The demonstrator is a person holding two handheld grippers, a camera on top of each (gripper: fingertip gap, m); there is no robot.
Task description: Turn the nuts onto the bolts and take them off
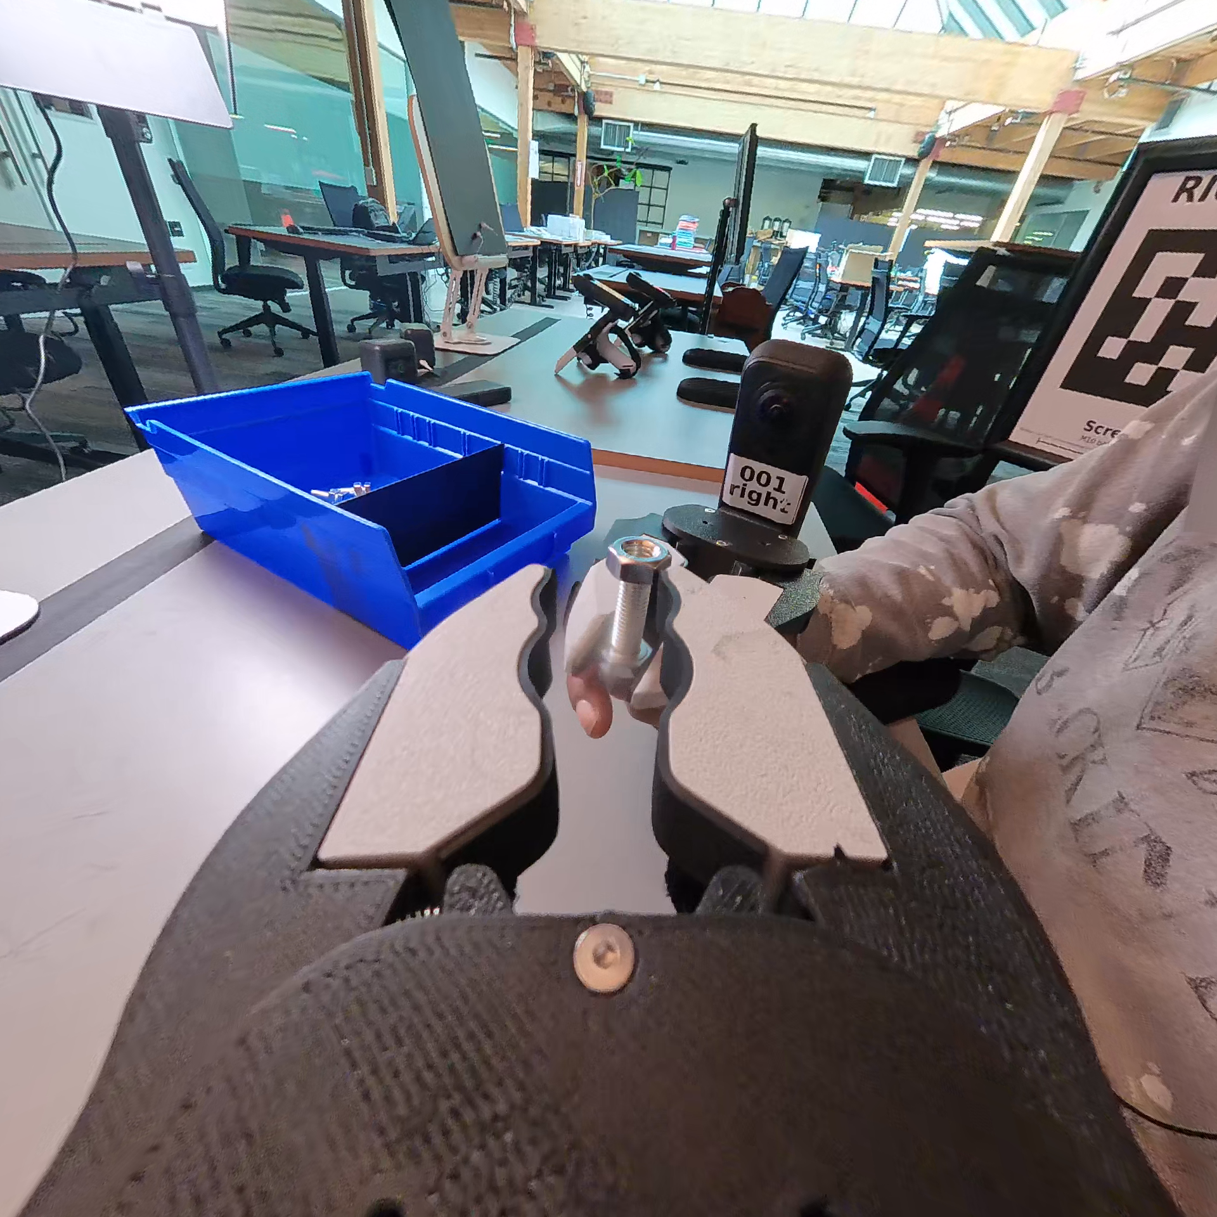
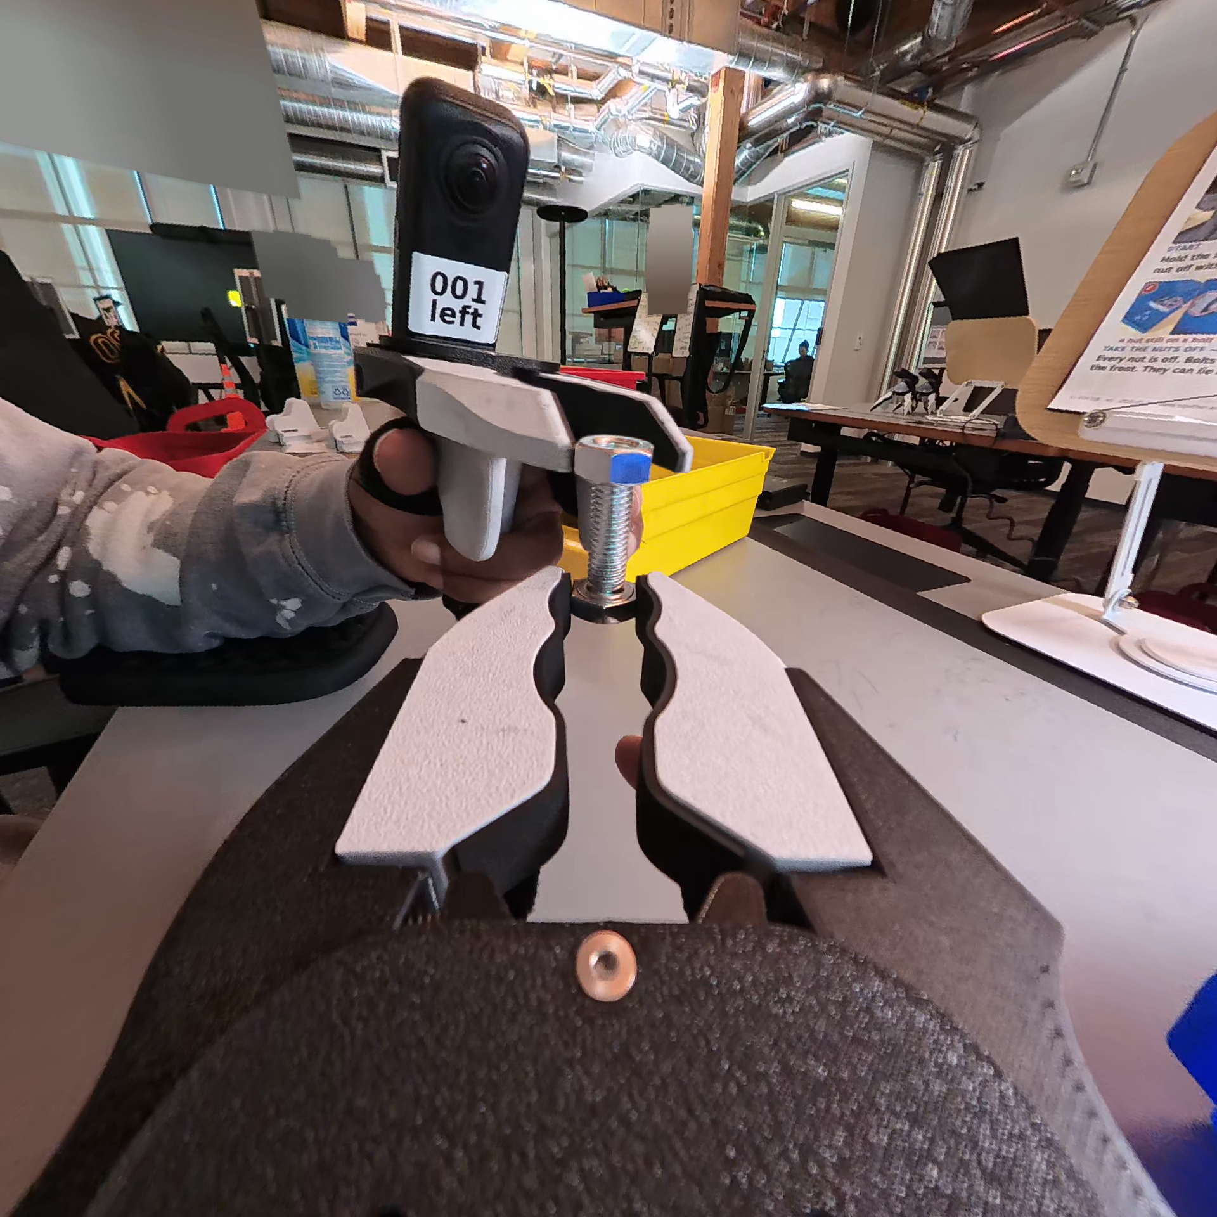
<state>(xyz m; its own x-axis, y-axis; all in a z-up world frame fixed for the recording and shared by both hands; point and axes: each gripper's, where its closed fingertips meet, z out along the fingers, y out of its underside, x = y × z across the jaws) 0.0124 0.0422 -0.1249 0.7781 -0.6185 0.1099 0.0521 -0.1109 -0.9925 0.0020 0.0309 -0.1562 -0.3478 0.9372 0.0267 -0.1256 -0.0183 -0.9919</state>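
Two bins near, blue bin (image 1: 369, 487), yellow bin (image 2: 698, 487), bolt (image 2: 607, 533) between.

A blue bin (image 1: 276, 461) on the grey table (image 1: 132, 691) — a yellow bin (image 2: 711, 487) behind.

An open-plan office: rows of desks (image 1: 369, 247), swivel chairs (image 1: 257, 276), glass partitions (image 1: 290, 132), exposed ceiling ducts (image 2: 658, 151).
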